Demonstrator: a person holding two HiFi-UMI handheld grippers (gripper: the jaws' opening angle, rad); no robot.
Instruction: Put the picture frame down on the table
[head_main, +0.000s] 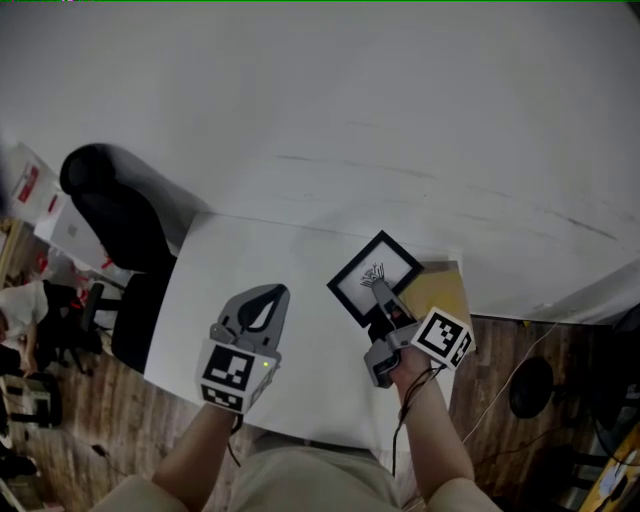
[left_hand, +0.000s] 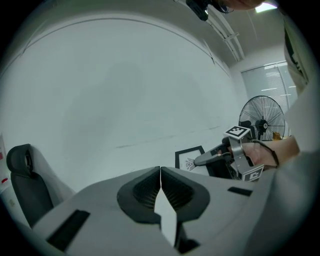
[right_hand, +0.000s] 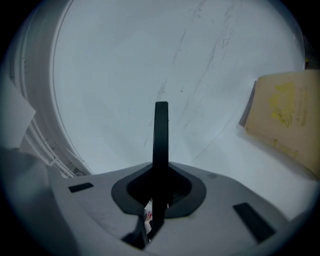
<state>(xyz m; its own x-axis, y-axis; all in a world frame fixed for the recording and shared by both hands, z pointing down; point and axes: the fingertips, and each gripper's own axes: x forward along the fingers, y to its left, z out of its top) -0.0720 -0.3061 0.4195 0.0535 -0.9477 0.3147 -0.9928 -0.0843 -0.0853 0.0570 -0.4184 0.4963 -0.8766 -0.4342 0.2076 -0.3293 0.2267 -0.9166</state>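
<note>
Head view: right gripper (head_main: 378, 288) pinching edge of black picture frame (head_main: 352, 288), over right side of white table (head_main: 230, 260), beside tan book (head_main: 440, 290). Left gripper (head_main: 268, 293) pressed together, empty.

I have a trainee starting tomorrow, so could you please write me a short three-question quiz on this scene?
1. True or false: the right gripper is shut on the edge of the picture frame.
2. Which of these lies on the table near the frame? A) a tan booklet B) a mug C) a keyboard
3. What, if anything, is between the fingers of the left gripper?

Key:
1. True. The frame's black edge stands between its closed fingers.
2. A.
3. Nothing. The fingers are shut together and empty.
</note>
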